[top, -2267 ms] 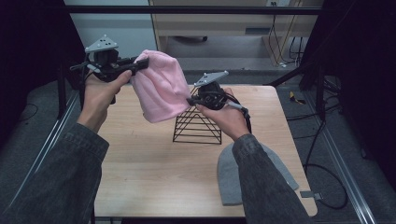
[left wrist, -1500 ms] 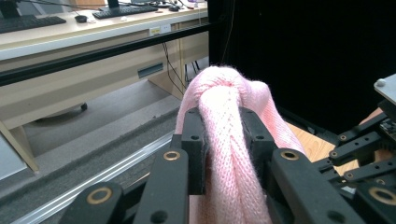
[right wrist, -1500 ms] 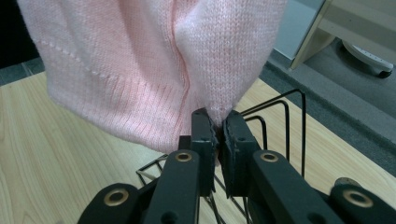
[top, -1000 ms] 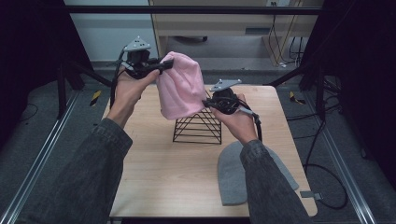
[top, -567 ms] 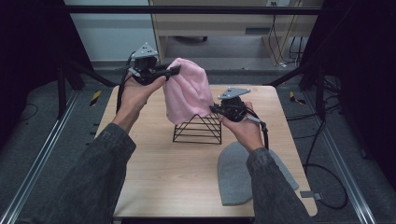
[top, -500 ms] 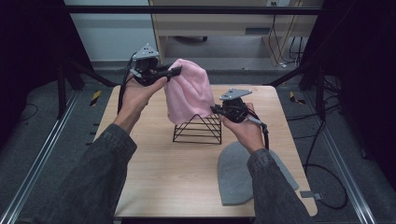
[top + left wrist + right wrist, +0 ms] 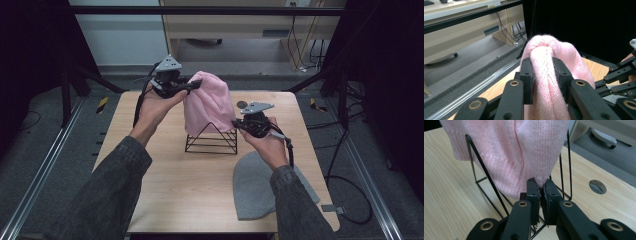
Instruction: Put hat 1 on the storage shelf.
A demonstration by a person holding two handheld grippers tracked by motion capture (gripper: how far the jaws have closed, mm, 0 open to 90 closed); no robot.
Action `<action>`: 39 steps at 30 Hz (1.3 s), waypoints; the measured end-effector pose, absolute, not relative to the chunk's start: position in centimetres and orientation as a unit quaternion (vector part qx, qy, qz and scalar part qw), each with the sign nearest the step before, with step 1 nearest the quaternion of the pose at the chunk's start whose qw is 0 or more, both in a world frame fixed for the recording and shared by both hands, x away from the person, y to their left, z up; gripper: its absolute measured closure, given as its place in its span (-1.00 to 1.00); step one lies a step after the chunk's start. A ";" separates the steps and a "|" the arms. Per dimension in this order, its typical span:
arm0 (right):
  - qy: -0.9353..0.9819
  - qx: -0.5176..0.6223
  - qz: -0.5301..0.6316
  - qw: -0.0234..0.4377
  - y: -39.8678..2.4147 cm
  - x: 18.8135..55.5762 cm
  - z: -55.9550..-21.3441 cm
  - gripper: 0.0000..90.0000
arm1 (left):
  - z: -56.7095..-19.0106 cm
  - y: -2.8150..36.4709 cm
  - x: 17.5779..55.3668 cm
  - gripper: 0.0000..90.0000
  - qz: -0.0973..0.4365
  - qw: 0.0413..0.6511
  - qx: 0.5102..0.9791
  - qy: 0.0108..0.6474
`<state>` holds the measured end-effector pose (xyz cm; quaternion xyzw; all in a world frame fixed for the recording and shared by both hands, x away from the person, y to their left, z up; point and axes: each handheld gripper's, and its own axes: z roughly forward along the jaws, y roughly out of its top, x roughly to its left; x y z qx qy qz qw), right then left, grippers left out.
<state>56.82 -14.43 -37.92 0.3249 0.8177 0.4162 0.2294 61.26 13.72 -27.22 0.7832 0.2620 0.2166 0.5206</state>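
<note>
Dark grey denim-like sleeves are worn to the wrists. Each black gripper is topped by a grey three-cornered plate; brass-ringed rivets are seen along the black linkage arms.

Light wooden table with black wire stand and grey beanie.

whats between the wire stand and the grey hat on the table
In the high view, the person's right hand with its claw lies between the wire stand and the grey hat; beneath it is bare table.
</note>
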 end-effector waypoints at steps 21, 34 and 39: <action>0.827 0.335 0.394 0.223 -14.6 56.8 -40.0 0.89 | -29.5 13.1 61.1 0.61 0.200 0.512 0.794 0.260; 0.833 0.341 0.379 0.216 -14.9 56.6 -41.8 0.88 | -31.0 12.8 60.2 0.59 0.183 0.511 0.802 0.250; 0.835 0.340 0.375 0.216 -14.9 56.6 -42.0 0.88 | -31.0 12.8 59.9 0.60 0.176 0.507 0.807 0.248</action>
